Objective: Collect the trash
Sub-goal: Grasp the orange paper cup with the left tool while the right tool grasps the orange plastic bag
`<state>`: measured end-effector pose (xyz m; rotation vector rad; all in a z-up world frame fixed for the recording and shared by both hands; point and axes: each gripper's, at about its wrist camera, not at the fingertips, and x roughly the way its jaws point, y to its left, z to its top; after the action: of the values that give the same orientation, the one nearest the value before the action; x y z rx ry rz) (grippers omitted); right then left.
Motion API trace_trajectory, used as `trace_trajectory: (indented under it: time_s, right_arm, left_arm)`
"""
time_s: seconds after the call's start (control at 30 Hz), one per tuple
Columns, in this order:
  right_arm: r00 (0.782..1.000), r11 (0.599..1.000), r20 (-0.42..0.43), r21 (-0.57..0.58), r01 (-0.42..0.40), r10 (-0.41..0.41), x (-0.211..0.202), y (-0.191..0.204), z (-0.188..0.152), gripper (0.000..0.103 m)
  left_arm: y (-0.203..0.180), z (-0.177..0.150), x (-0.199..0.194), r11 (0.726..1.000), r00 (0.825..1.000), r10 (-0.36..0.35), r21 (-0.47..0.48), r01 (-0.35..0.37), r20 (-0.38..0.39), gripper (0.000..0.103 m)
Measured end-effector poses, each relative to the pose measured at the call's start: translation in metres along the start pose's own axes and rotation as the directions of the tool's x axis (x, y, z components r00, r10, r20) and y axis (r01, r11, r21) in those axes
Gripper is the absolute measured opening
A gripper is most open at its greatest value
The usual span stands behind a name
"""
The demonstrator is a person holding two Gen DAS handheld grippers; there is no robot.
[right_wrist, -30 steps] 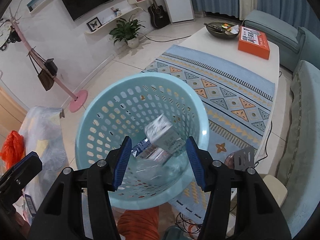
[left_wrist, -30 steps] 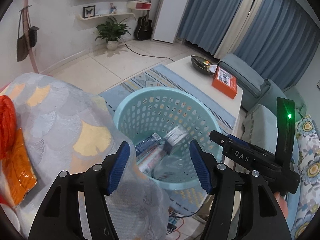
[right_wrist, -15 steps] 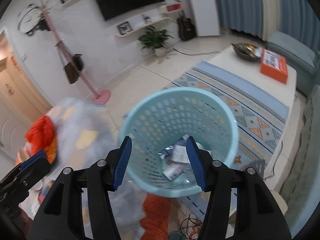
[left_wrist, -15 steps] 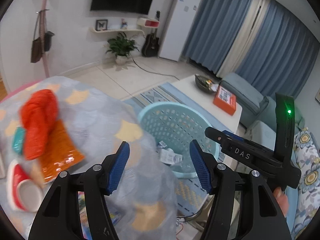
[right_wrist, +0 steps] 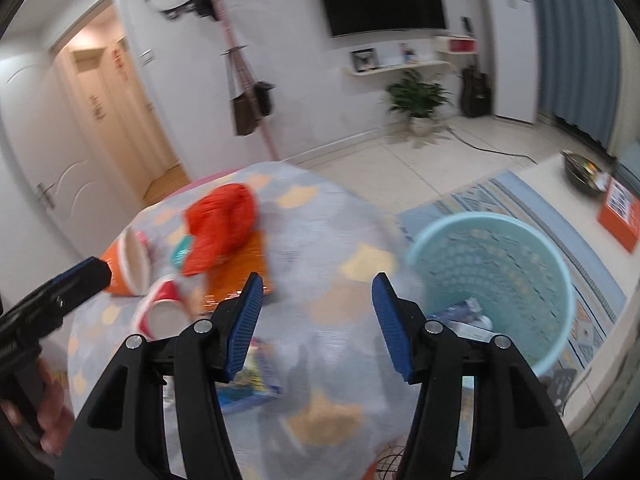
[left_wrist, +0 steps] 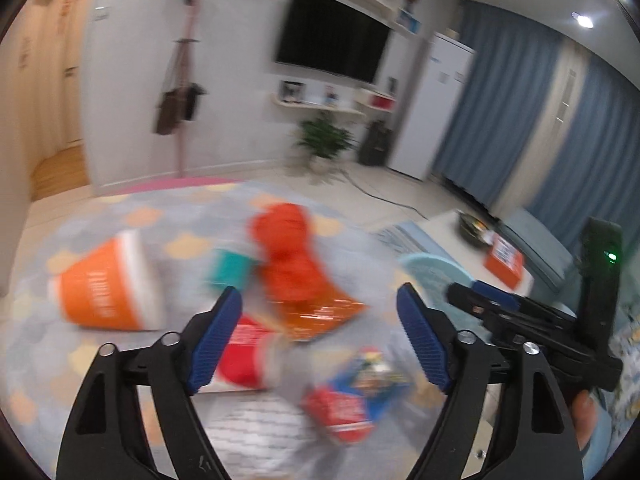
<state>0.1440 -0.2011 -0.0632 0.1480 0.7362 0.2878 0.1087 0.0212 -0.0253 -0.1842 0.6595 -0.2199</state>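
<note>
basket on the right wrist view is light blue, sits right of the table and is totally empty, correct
Not quite. In the right wrist view the light blue basket does sit right of the table, but it is not empty: a few pieces of trash lie at its bottom. The rest stands.

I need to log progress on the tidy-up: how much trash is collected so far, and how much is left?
Partly done. A few wrappers already lie in the teal basket. Nothing is in hand: the left gripper and right gripper are both open. Left on the table: orange cup, red cup, orange bag, red packet.
</note>
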Motion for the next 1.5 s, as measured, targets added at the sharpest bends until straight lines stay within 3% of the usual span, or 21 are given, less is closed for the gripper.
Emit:
trace_trajectory:
  time_s: [0.17, 0.37, 0.67, 0.8, 0.87, 1.03, 1.2, 1.3, 1.5]
  right_arm:
    - [1.000, 1.000, -0.018, -0.015, -0.022, 0.021, 0.021, 0.027, 0.012, 0.065]
    - [0.995, 0.997, -0.078, 0.035, -0.066, 0.069, 0.053, 0.043, 0.032, 0.066]
    - [0.988, 0.997, -0.142, -0.028, -0.072, 0.068, 0.096, 0.088, 0.052, 0.073]
    - [0.985, 0.998, -0.167, -0.039, -0.048, 0.041, 0.112, 0.095, 0.054, 0.073]
    - [0.981, 0.998, -0.191, -0.049, -0.033, 0.023, 0.120, 0.097, 0.053, 0.073]
    - [0.975, 0.997, -0.221, -0.068, -0.042, 0.026, 0.133, 0.102, 0.053, 0.073]
    - [0.971, 0.995, -0.237, -0.084, -0.060, 0.038, 0.139, 0.105, 0.048, 0.052]
    - [0.966, 0.994, -0.254, -0.082, -0.073, 0.050, 0.144, 0.104, 0.043, 0.033]
    - [0.972, 0.989, -0.228, -0.116, -0.086, 0.058, 0.138, 0.107, 0.037, 0.018]
  left_arm:
    - [0.077, 0.008, -0.013, 0.988, 0.992, 0.125, -0.092, -0.123, 0.010, 0.080]
    - [0.161, 0.025, -0.007, 0.959, 0.973, 0.227, -0.169, -0.228, -0.029, 0.080]
    - [0.230, 0.032, 0.033, 0.966, 0.984, 0.131, -0.207, -0.154, -0.121, 0.080]
    - [0.233, 0.027, 0.049, 0.973, 0.984, 0.085, -0.200, -0.115, -0.154, 0.080]
    - [0.229, 0.021, 0.052, 0.976, 0.981, 0.045, -0.203, -0.084, -0.187, 0.075]
    - [0.214, 0.006, 0.040, 0.984, 0.972, -0.029, -0.175, -0.012, -0.235, 0.073]
    - [0.187, -0.011, 0.026, 0.990, 0.948, -0.119, -0.109, 0.091, -0.296, 0.075]
    - [0.172, -0.017, 0.028, 0.992, 0.940, -0.123, -0.060, 0.109, -0.320, 0.076]
    - [0.159, -0.023, 0.049, 0.996, 0.930, -0.086, -0.029, 0.081, -0.356, 0.080]
